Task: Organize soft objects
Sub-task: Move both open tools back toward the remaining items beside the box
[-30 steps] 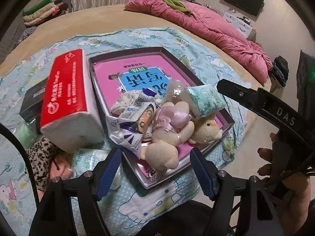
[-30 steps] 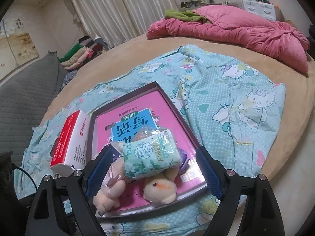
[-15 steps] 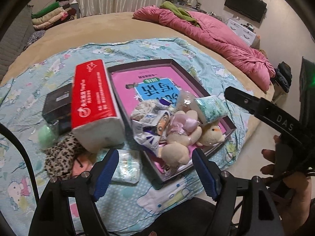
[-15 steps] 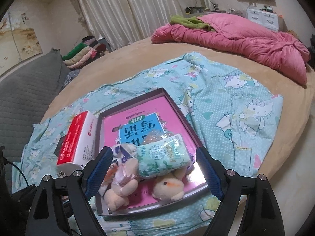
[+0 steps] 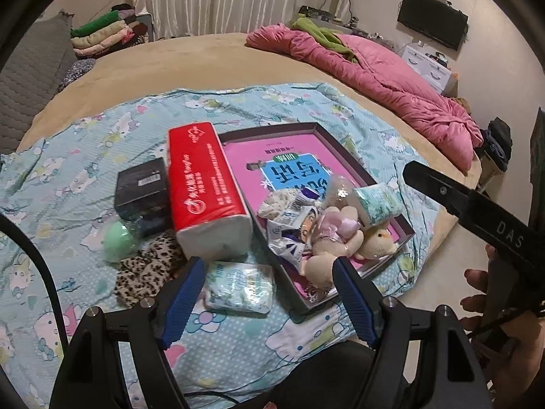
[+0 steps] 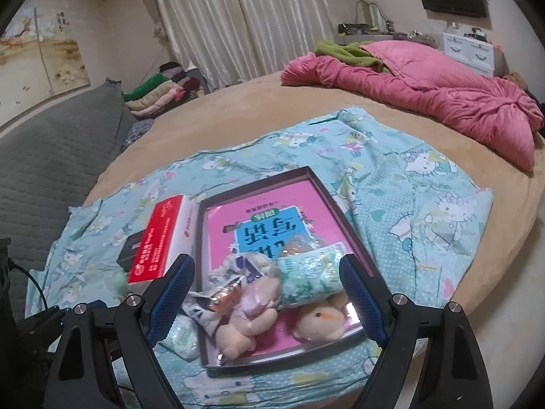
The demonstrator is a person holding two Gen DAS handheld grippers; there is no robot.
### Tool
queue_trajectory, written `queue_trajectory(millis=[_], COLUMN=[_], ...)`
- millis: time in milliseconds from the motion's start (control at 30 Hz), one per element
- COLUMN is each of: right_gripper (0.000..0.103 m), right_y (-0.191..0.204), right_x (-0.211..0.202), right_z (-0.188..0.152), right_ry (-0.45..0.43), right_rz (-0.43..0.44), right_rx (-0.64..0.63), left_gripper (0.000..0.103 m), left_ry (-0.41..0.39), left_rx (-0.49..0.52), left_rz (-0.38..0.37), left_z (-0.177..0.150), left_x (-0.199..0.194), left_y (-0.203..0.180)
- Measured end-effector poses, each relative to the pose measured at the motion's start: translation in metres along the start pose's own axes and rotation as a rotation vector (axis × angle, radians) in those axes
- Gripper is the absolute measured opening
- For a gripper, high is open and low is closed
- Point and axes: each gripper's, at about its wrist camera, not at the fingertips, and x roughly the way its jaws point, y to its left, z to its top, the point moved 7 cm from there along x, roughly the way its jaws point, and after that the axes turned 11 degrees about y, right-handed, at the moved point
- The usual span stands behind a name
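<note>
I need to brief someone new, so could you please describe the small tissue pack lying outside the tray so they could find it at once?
On the round bed, find the pale blue cartoon-print sheet and the tall red-and-white tissue brick on it. Just in front of that brick lies the small, flat, green-and-white plastic tissue pack. Unlike its twin among the plush toys, it lies on the sheet, outside the dark-rimmed pink tray.

Left hand-held gripper point(image 5: 267, 293): jaws spread wide, blue-padded fingers point(image 5: 182, 301) empty, nothing between them, held above the near edge of the bed. Right hand-held gripper point(image 6: 267, 301): jaws likewise wide apart, empty, blue pads point(image 6: 362, 301) clear of contact. In the left wrist view the right unit's black body appears at right, with the person's right hand point(image 5: 504, 347) wrapped around its handle.
</note>
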Motion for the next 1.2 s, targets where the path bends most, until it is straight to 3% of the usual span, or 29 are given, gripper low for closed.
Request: queue_trajectory(millis=[233,700,1000,1200], right_gripper=[0.088,0.088,0.089,0.089], right_y=[0.025,0.082,0.124,0.142], right_x=[-0.01,-0.021,-0.009,0.01], right_z=[0.001,-0.003,-0.02,-0.037], right_ry=[-0.008,-0.01,0.035,0.087], right_rz=[0.021,0.086,0.12,0.128], right_rx=[-0.039,-0.128,-0.215,-0.264], left_gripper=[0.076,0.076,0.077,0.076], left_ry=[-0.011,-0.055,-0.036,0.02], left_rx=[-0.036,-0.207,-0.264,-0.26], left_rz=[0.011,0.075,0.085,0.068], left_z=[0.0,-0.007,-0.019,-0.03], left_x=[-0.018,-0.05,-0.046,-0.022], left_y=[0.025,0.117,0.155,0.16])
